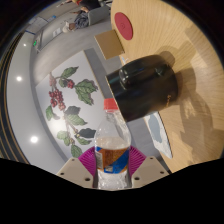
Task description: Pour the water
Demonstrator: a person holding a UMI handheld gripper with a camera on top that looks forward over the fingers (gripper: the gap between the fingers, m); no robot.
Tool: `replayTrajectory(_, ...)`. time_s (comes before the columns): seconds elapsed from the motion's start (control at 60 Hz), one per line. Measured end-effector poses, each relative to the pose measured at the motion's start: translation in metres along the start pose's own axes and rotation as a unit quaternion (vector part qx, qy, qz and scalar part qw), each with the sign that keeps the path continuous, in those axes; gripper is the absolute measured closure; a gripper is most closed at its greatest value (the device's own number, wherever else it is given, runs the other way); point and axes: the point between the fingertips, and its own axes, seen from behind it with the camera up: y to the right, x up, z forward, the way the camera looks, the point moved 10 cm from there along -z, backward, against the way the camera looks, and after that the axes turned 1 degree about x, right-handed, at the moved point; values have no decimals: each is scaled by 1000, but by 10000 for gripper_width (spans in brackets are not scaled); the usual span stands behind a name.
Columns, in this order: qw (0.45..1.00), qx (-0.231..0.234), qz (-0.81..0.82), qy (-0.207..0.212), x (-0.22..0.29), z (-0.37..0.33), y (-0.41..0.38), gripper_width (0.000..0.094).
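The lower part of the clear bottle (111,140) is hidden between the fingers of the hand-held gripper (112,172). The dark object (146,82) on the bench (190,55) is too blurred to identify (perhaps a cup or kettle).

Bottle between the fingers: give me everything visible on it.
The bottle is clear plastic with a white cap, a narrow neck and an orange-brown band around its lower body. What it holds, if anything, cannot be read here. It stands upright along the gripper, its lower body between the two pink pads, which press on it from both sides. Its base is hidden below the fingers. Beyond its cap lie a black cup and a wooden table; neither touches it.
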Motion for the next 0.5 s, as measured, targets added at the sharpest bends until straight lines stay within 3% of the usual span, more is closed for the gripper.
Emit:
replayTrajectory(0.033, 1000, 4, 7, -13, 17, -15, 5, 556)
replayTrajectory(0.15, 1000, -1, 13, -10, -1, 0, -2, 556)
replayTrajectory(0.233, 999, 1, -28, -46, -8, 2, -6, 555)
replayTrajectory(0.25, 997, 10, -44, -68, 12, -14, -7, 556)
replayTrajectory(0.3, 987, 45, -122, -95, 5, -15, -27, 556)
replayTrajectory(0.35, 965, 89, -228, -99, 3, -22, -60, 555)
replayTrajectory(0.417, 904, 144, -396, -65, 26, -31, -110, 555)
replayTrajectory(0.5, 795, 166, -582, 29, 58, -58, -167, 554)
